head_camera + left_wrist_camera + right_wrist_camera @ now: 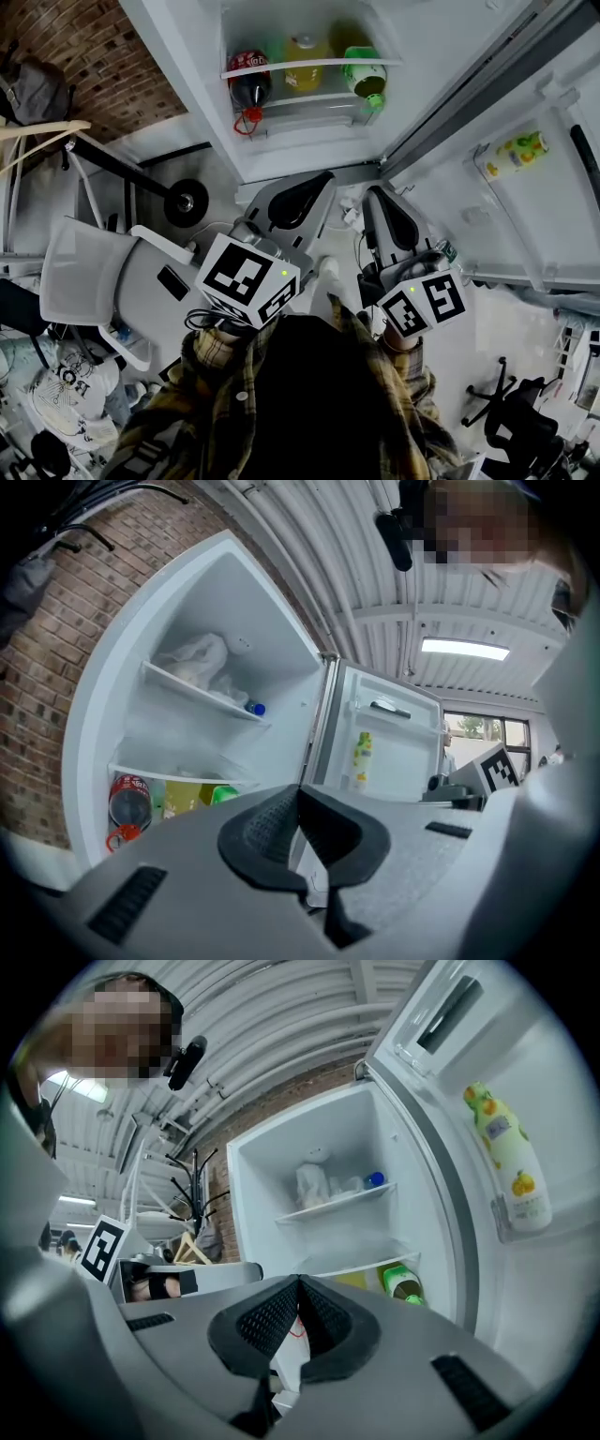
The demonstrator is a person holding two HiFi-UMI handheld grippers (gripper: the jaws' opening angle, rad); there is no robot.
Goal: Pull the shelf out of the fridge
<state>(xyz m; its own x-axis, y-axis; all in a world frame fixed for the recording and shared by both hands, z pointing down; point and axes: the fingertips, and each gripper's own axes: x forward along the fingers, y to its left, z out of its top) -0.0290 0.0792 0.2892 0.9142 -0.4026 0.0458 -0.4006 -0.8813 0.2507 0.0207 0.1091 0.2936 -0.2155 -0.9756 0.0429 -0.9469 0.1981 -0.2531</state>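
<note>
Both claws are clenched, their dark pads pressed together with nothing between them. The left claw (317, 187) and the right claw (378, 199) are held side by side, level, in front of the open fridge (187, 75). They point into its opening and touch neither a shelf nor any other thing. Each carries its marker cube close to the person's chest. Inside the fridge two shelves are in place, one above the other, and which of them the task means I cannot tell. The lower shelf (178, 775) lies flat, its long axis going from side wall to side wall, and its white front edge faces the claws. The upper shelf (202, 691) lies the same way and bears a white bag (197, 663) and a small thing with a blue cap (258, 708). Under the lower shelf three bottles stand in a row: a red bottle (250, 80) at the left, a yellow bottle (305, 64) in the middle and a green bottle (364, 75) at the right. The door (553, 206) stands wide open to the right of the claws, and in its rack is a pale bottle (516, 150) with a yellow and green label.
</note>
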